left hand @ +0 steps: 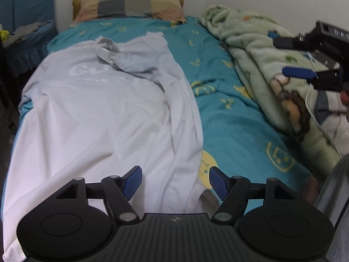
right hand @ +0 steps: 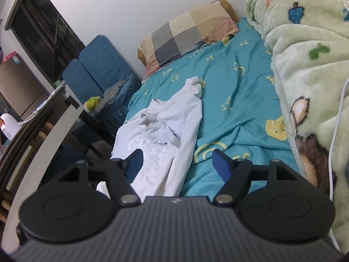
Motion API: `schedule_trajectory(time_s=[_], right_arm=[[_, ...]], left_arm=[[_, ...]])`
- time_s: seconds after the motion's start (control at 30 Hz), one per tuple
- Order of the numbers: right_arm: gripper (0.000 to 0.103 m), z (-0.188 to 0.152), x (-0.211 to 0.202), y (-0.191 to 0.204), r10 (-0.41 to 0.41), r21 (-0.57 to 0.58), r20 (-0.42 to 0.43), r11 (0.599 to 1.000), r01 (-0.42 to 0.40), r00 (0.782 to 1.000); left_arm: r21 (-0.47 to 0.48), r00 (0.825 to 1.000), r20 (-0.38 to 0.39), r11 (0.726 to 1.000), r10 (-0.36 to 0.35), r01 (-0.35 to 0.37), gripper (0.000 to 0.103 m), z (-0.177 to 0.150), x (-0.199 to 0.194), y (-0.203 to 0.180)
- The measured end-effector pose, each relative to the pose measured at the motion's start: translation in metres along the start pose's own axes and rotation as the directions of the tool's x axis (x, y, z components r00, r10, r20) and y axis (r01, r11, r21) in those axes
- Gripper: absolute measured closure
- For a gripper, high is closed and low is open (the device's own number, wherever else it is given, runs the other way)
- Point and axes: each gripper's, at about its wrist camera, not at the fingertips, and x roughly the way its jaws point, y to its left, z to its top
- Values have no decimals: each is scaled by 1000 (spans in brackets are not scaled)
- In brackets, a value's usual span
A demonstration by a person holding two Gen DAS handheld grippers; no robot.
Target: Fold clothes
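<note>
My left gripper [left hand: 175, 182] has its blue pads spread wide, empty, low over the near hem of the white T-shirt [left hand: 104, 113], which lies rumpled along the left side of the teal bedsheet [left hand: 231, 126]. My right gripper [right hand: 177, 163] is also wide and empty, higher up, above the shirt's right edge. Only the left view shows the right gripper [left hand: 293, 57] over the green blanket [left hand: 250, 43]; only the right view shows the blue chair [right hand: 98, 65] and dark window [right hand: 41, 37].
</note>
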Motion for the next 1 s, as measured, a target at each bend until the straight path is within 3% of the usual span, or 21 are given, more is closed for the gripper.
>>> schedule_trajectory(time_s=[0.03, 0.07, 0.1, 0.17, 0.23, 0.33, 0.37, 0.43, 0.53, 0.6, 0.67, 0.8, 0.9, 1.0], right_arm=[[30, -1, 1, 1, -1, -5, -5, 1000, 1, 1000], [30, -1, 2, 2, -3, -10, -9, 1000, 3, 1000], [30, -2, 4, 3, -6, -15, -12, 1000, 6, 1000], [30, -2, 5, 4, -11, -18, -16, 1000, 11, 1000], [30, -3, 6, 3, -19, -18, -20, 1000, 19, 1000], [30, -4, 10, 2, -32, -13, -29, 999, 32, 999], [30, -4, 11, 2, -35, -11, -32, 999, 35, 999], [30, -3, 19, 3, -33, 2, -46, 999, 33, 998], [30, 1, 37, -2, 4, 85, -90, 996, 4, 996], [30, 8, 54, -8, 57, 185, -134, 982, -31, 989], [31, 19, 75, -14, 108, 276, -156, 959, -61, 982], [31, 52, 124, -15, 87, 266, -140, 963, -48, 986], [31, 76, 168, -20, 72, 245, -128, 969, -39, 989], [34, 93, 216, -28, 51, 226, -102, 974, -27, 993]], left_arm=[[-10, 1000, -18, 1000, -5, 5, 51, 0, 3, 2], [-30, 999, -37, 999, -12, 11, 81, -1, 6, 6], [-51, 998, -56, 999, -19, 16, 95, -1, 8, 9], [-136, 995, -79, 989, -67, 56, 98, -1, 6, 20], [-284, 987, -72, 952, -142, 117, 98, -3, -7, 39], [-439, 986, -76, 893, -149, 101, 99, -10, -23, 65], [-449, 986, -99, 891, -132, 74, 98, -13, -24, 70], [-424, 984, -159, 905, -83, 8, 97, -17, -20, 75], [-420, 982, -165, 907, -90, 13, 96, -16, -17, 79], [-409, 985, -135, 912, -108, 45, 83, -12, -19, 77], [-365, 991, -104, 930, -82, 39, 59, -6, -22, 72], [-288, 1000, 3, 958, -7, 7, 49, 13, -27, 64], [-263, 994, 105, 964, -2, 30, 45, 22, -25, 60], [-236, 987, 158, 972, 30, 8, 44, 27, -17, 56]])
